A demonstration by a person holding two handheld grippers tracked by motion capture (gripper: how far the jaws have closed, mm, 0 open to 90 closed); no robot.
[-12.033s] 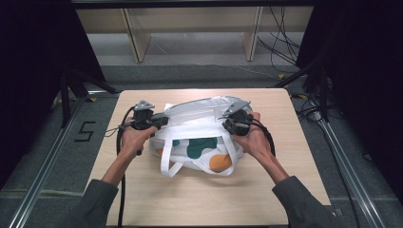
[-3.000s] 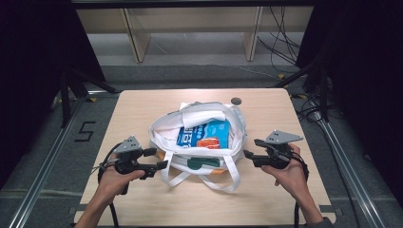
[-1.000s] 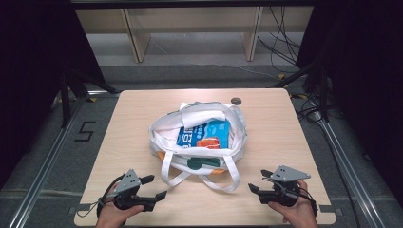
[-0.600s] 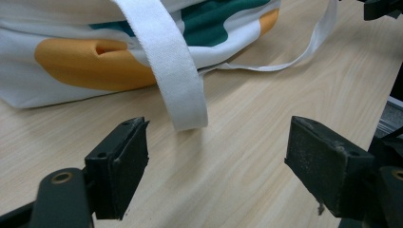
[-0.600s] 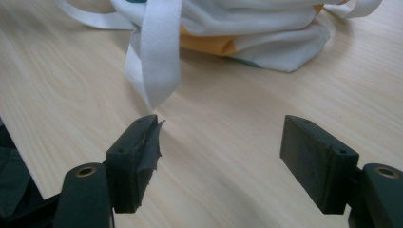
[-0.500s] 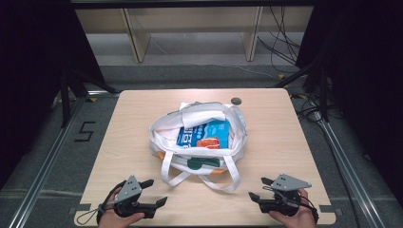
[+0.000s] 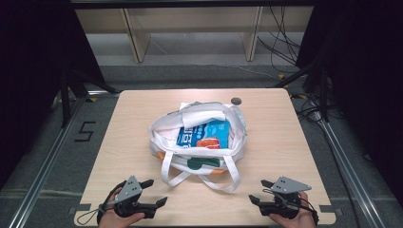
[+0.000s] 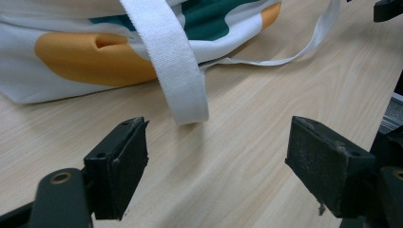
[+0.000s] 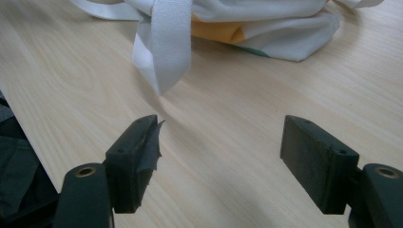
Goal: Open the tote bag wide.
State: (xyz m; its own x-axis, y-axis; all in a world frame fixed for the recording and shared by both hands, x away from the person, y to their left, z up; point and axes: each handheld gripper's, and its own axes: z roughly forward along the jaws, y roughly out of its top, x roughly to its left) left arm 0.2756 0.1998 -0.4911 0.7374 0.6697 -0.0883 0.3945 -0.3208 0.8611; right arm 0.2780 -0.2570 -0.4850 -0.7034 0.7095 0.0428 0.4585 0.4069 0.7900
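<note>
The fingers (image 8: 119, 175) of the left gripper (image 7: 154, 192) and of the right gripper (image 7: 253, 199) are spread, holding nothing, at the near edge of the pale wood desk (image 7: 290, 137). One white tote bag (image 7: 166, 135) lies mid-desk, one blue packet (image 7: 204, 135) inside. One small dark disc (image 7: 235, 100) sits beyond it. Grey floor (image 7: 43, 156) and dark curtains (image 7: 33, 61) surround.
</note>
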